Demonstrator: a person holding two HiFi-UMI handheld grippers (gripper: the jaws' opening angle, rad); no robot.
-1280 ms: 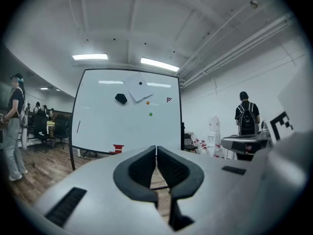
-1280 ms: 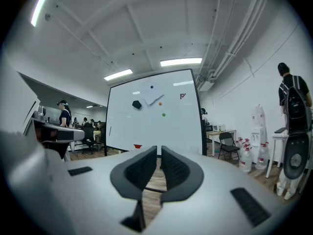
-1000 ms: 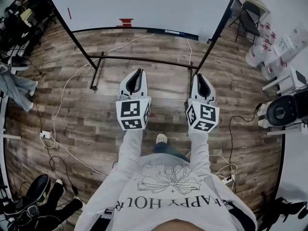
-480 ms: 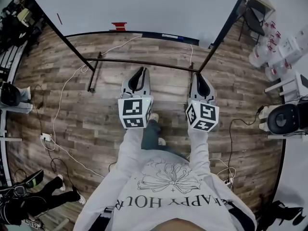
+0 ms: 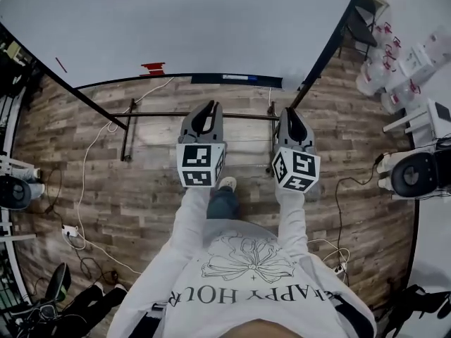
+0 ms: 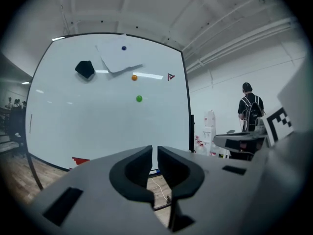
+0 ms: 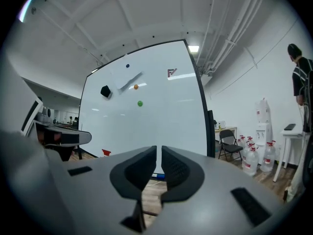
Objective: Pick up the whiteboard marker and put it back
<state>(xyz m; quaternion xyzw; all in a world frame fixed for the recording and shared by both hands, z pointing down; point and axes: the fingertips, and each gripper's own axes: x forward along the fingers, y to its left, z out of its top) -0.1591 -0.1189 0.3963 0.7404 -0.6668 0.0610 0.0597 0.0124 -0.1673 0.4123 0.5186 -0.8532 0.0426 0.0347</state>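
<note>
A whiteboard (image 5: 211,34) stands ahead on a black frame. On its bottom tray lies a thin whiteboard marker with a blue end (image 5: 236,78); it shows small past the jaws in the left gripper view (image 6: 156,171) and in the right gripper view (image 7: 160,176). My left gripper (image 5: 204,110) and right gripper (image 5: 290,113) are held side by side over the wooden floor, short of the tray, pointing at the board. Both are shut with only a slit between the pads and nothing in them.
On the board sit a black eraser (image 6: 85,69), a green magnet (image 6: 139,98), an orange magnet (image 6: 134,77) and a sheet of paper (image 6: 117,58). A red object (image 5: 153,68) lies on the tray. The stand's crossbar (image 5: 197,114) and cables (image 5: 88,160) cross the floor. Water bottles (image 5: 384,76) stand right.
Both grippers have moved forward toward the whiteboard, which now fills more of the head view. A foot has stepped forward beneath them. The jaws stay as they were.
</note>
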